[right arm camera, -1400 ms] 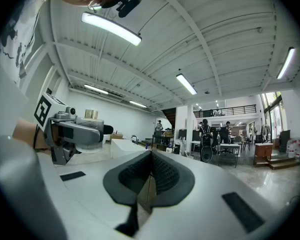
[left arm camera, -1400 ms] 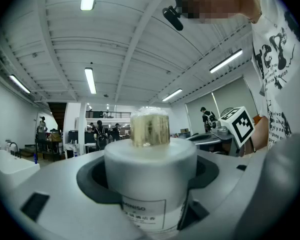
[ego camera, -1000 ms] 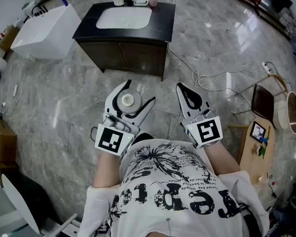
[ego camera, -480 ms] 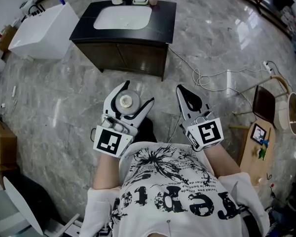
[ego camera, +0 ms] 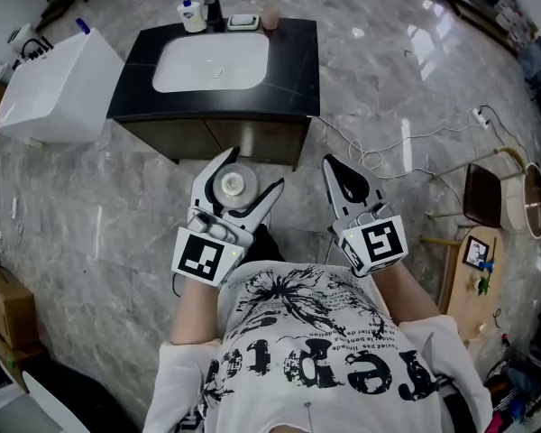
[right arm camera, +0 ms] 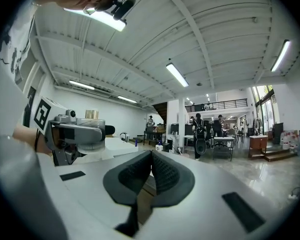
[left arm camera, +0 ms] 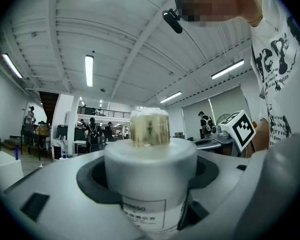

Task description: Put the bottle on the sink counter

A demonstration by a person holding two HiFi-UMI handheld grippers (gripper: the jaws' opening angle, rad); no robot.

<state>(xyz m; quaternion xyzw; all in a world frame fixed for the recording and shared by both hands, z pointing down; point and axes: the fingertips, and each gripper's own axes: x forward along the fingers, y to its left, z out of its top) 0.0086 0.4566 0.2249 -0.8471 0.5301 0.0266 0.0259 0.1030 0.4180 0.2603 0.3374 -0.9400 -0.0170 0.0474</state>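
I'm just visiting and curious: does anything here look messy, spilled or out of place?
Only a white cable, lying in loose loops across the floor to the right of the sink cabinet. The bottle sits upright in the left gripper, and nothing looks spilled.

Head view: bottle shows cap and shoulder only; its body is hidden between the jaws of the left gripper; left gripper view: bottle base cut off at the 6 o'clock edge; label print below the top line too blurred to read; small items at 12 o'clock on the sink counter too small to name; cardboard box cut off at the 9 o'clock edge.
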